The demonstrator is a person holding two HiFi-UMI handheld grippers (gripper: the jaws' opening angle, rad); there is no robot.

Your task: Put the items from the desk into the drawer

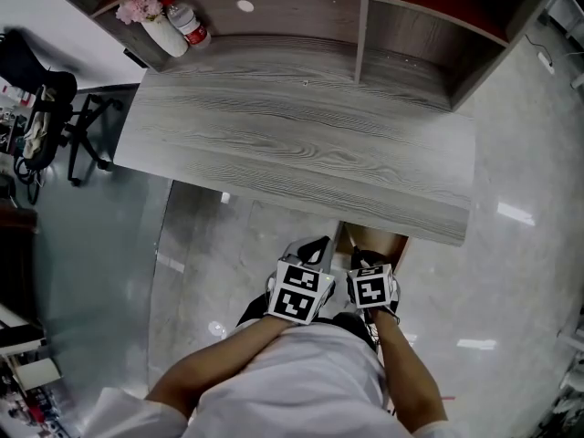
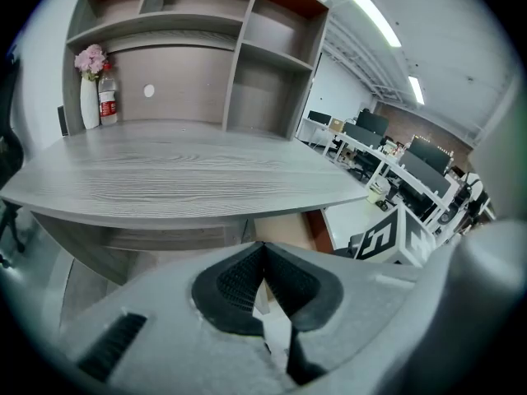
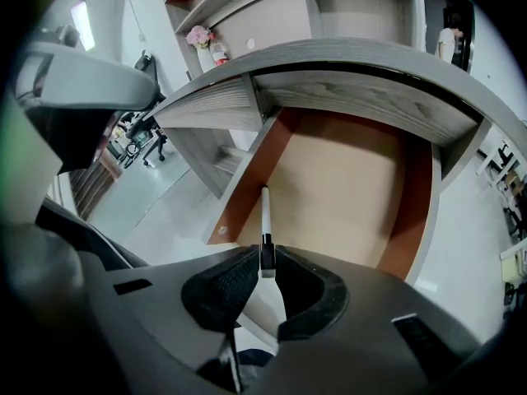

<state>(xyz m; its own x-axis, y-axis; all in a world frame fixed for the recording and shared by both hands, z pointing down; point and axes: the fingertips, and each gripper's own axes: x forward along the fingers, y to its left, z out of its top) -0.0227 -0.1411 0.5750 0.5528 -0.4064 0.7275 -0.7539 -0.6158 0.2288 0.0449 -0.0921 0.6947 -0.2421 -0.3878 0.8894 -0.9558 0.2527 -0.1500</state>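
Observation:
My right gripper point(image 3: 265, 257) is shut on a white marker pen point(image 3: 264, 216) with a black end. It holds the pen over the open drawer point(image 3: 346, 179), whose tan bottom is bare. My left gripper point(image 2: 263, 262) is shut with nothing visible between its pads and points at the grey wooden desk point(image 2: 181, 175). In the head view both grippers, left point(image 1: 313, 247) and right point(image 1: 365, 261), sit close together below the desk's front edge point(image 1: 301, 144), by the drawer point(image 1: 379, 240). A white vase of pink flowers point(image 1: 160, 26) and a bottle point(image 1: 190, 24) stand at the desk's far left corner.
A shelf unit point(image 1: 365, 26) rises behind the desk. A black office chair point(image 1: 55, 117) stands to the desk's left on the glossy floor. More desks and chairs point(image 2: 395, 163) fill the room to the right.

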